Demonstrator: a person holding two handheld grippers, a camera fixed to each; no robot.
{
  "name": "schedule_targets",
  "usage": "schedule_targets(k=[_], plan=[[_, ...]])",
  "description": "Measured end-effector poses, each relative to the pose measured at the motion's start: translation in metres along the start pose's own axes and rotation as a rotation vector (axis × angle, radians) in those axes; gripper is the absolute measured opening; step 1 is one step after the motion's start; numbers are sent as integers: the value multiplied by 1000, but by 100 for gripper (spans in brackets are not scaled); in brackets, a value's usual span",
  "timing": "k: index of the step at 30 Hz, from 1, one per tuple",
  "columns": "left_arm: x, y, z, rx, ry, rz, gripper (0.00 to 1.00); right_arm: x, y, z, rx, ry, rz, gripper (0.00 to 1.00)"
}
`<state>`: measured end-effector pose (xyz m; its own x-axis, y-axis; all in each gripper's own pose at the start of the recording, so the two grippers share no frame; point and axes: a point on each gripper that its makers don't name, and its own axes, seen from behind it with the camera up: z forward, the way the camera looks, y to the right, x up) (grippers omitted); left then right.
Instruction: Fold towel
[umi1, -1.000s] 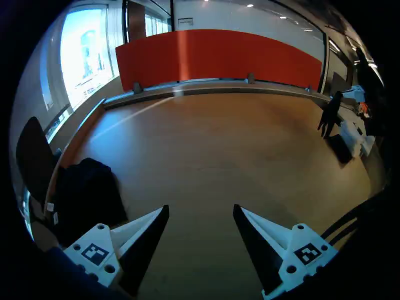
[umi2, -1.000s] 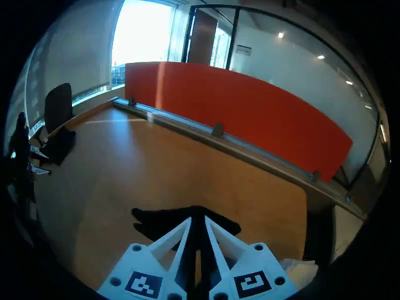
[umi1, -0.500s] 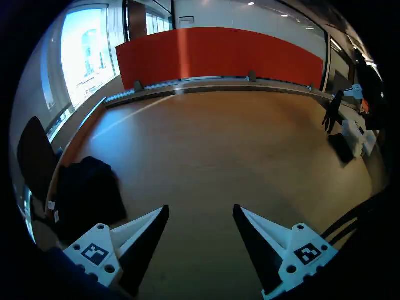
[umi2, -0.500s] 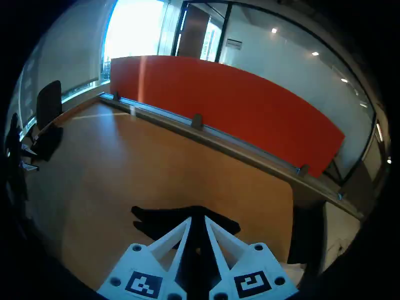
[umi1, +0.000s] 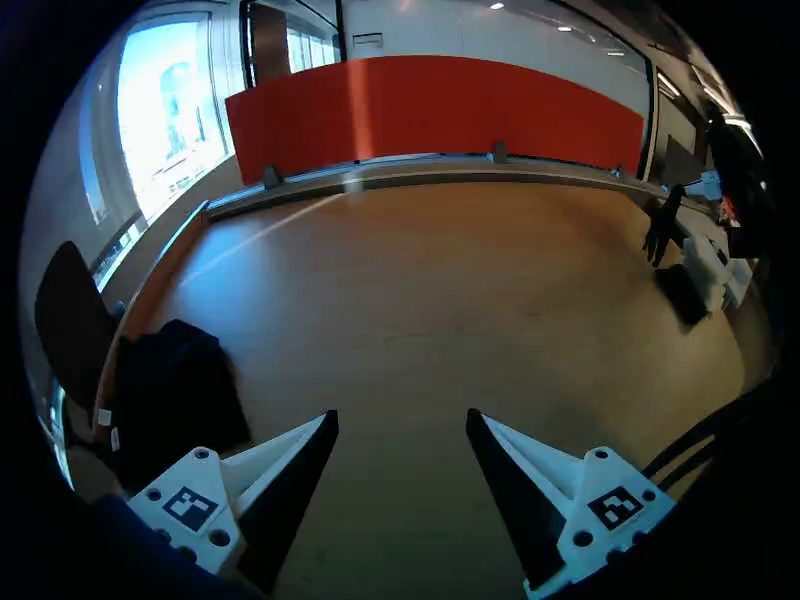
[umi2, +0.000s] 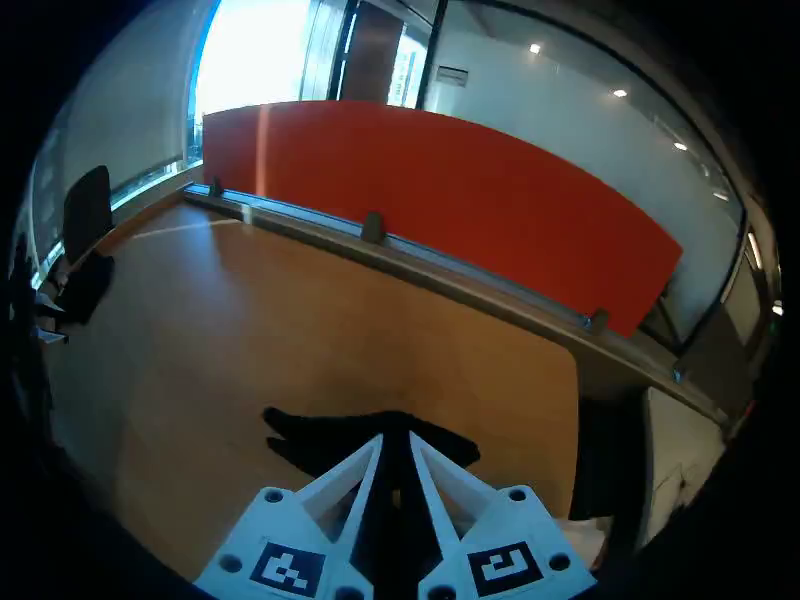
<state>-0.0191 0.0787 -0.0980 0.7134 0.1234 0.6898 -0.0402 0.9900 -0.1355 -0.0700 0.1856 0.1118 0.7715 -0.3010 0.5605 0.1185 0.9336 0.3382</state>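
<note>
My right gripper (umi2: 396, 438) is shut on a black towel (umi2: 320, 440), which spreads out dark and crumpled just past the fingertips, above the wooden table (umi2: 250, 320). In the left gripper view, a black cloth (umi1: 660, 225) that looks like this towel hangs at the far right edge of the table (umi1: 430, 290). My left gripper (umi1: 400, 414) stands open low over the bare wood, with nothing between its fingers.
A red partition (umi1: 430, 105) with a grey rail runs along the table's far edge. At the left sit a black bag (umi1: 175, 390) and a dark chair (umi1: 70, 320). White items (umi1: 715, 275) lie at the far right; black cables (umi1: 700, 440) cross the near right corner.
The right gripper view has swung, so the partition and the chair slid left and more of the table's right end shows; it keeps hold of the towel. The left gripper has barely moved.
</note>
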Motion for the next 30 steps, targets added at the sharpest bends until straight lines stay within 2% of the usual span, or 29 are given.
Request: schedule_targets(k=[11, 21, 30], plan=[[4, 9, 1, -11, 0, 15, 95, -23, 1, -10, 1, -21, 15, 5], [4, 16, 2, -25, 0, 27, 95, -75, 14, -31, -24, -96, 34, 5], [2, 20, 3, -33, -6, 41, 95, -113, 20, -41, -54, -158, 44, 5]])
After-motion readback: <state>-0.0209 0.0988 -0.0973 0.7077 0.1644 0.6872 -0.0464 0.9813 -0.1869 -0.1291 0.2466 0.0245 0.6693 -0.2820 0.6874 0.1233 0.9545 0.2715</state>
